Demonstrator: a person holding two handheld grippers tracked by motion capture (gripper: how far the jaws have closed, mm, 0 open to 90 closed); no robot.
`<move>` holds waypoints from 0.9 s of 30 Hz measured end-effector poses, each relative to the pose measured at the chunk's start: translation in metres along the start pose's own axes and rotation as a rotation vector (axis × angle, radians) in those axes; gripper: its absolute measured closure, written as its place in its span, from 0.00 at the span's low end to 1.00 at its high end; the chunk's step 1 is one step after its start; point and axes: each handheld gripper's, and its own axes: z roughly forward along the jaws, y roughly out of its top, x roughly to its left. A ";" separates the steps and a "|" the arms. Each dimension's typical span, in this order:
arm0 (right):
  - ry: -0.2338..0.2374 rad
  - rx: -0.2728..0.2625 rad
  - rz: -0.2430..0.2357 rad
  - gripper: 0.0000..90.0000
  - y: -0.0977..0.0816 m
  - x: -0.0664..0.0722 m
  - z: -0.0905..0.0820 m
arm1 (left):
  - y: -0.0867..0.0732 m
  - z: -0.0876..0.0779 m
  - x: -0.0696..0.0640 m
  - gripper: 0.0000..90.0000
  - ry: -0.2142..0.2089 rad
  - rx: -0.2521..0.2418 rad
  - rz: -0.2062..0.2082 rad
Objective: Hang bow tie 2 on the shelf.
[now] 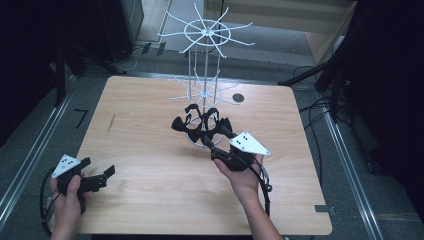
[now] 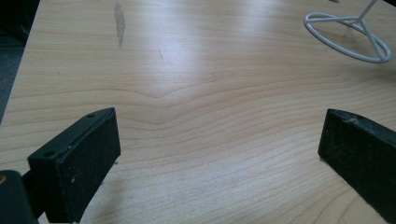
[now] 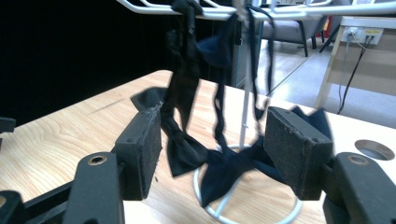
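rack top [image 3: 261,9] cut off, bow ties [image 3: 187,149] blurred

No legible text, seemingly.

Two handheld black grippers: left gripper [image 1: 102,176], right gripper [image 1: 220,137]. Grey three-cornered plate with dark dots atop each. Black cable trailing from each. Flat, scuffed black jaw pads, screw holes in the jaw mounts. Bare forearms, no sleeves.
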 end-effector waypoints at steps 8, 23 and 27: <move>-0.029 0.014 0.003 0.42 -0.009 -0.009 -0.010 | 0.000 0.000 0.000 0.00 0.000 0.000 0.001; -0.074 0.043 0.017 0.42 -0.025 -0.029 -0.028 | 0.000 0.000 0.000 0.00 0.000 -0.001 0.002; -0.098 0.050 0.003 0.40 -0.030 -0.034 -0.033 | 0.000 0.000 0.000 0.00 0.001 -0.001 0.002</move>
